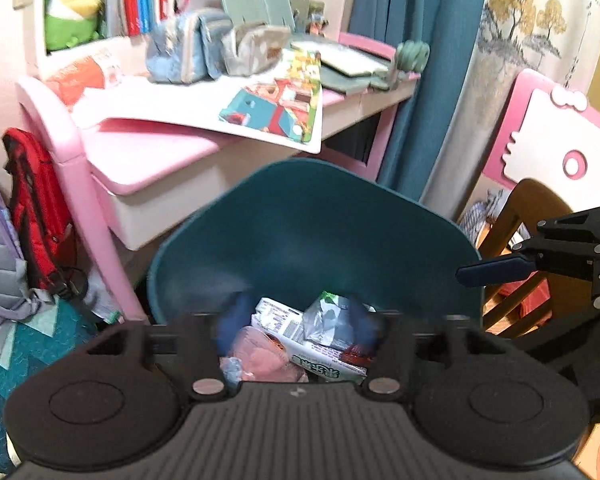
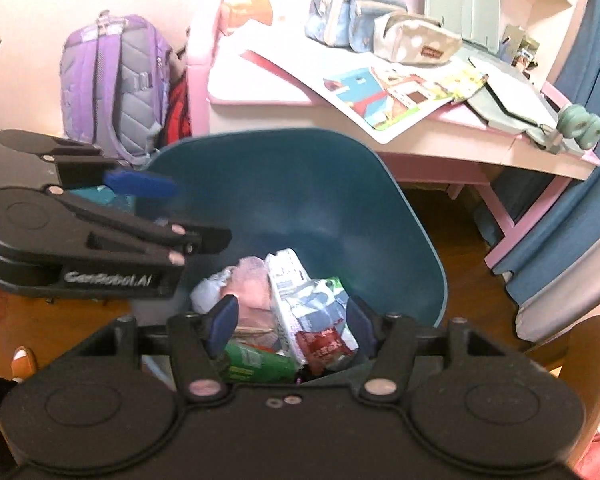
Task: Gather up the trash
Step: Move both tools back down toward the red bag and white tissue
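A teal trash bin [image 1: 312, 220] stands on the floor in front of the pink desk; it also shows in the right wrist view [image 2: 284, 184]. Inside lie crumpled wrappers and packets [image 1: 296, 336], also seen in the right wrist view [image 2: 296, 300]. My left gripper [image 1: 298, 324] hangs over the bin mouth, fingers apart and empty. My right gripper [image 2: 294, 320] hangs over the bin too, open and empty. The right gripper appears at the right of the left wrist view [image 1: 500, 270]. The left gripper appears at the left of the right wrist view [image 2: 140, 200].
A pink desk [image 1: 188, 120] behind the bin carries pencil cases [image 1: 196, 50], a picture sheet [image 1: 280, 100] and folders. A red backpack [image 1: 36, 208] and a purple backpack [image 2: 116, 80] hang at its left. A blue curtain [image 1: 420, 60] and pink chair [image 1: 540, 128] stand right.
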The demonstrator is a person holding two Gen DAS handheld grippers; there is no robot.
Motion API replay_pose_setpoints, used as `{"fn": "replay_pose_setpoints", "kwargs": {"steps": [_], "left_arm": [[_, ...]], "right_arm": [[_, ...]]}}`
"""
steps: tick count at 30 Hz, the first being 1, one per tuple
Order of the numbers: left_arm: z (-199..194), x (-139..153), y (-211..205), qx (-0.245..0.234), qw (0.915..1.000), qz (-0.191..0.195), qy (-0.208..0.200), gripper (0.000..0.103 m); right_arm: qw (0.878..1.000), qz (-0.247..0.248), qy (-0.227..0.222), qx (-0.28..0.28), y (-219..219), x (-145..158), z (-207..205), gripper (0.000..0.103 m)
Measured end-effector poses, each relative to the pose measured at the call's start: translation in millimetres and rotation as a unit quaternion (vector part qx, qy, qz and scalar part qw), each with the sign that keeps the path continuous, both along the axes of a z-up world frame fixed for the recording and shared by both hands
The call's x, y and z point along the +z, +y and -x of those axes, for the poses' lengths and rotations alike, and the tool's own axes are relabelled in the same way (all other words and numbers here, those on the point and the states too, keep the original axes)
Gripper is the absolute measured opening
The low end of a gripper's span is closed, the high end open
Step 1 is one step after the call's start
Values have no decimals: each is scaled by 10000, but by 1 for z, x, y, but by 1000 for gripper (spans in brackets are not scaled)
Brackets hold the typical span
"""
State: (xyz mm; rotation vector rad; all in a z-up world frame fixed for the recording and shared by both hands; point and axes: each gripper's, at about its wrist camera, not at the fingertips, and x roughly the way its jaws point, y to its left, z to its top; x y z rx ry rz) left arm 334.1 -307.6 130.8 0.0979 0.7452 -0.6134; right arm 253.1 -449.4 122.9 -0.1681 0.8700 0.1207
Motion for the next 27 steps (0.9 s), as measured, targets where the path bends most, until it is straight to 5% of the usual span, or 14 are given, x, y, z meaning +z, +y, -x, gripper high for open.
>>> {"fn": "replay_pose_setpoints", "kwargs": {"steps": [7, 15, 27], "left_arm": [[26, 19, 38, 95, 9994, 144, -302, 67], [56, 34, 100, 458, 9966, 204, -658, 78], [100, 27, 217, 1329, 9870, 150, -894, 84]], "right_arm": [[9993, -42, -295, 217, 25, 19, 22, 63], [9949, -191, -605, 779, 81, 33, 46, 72], [9810, -535, -638, 1751, 186, 11, 57, 88]]}}
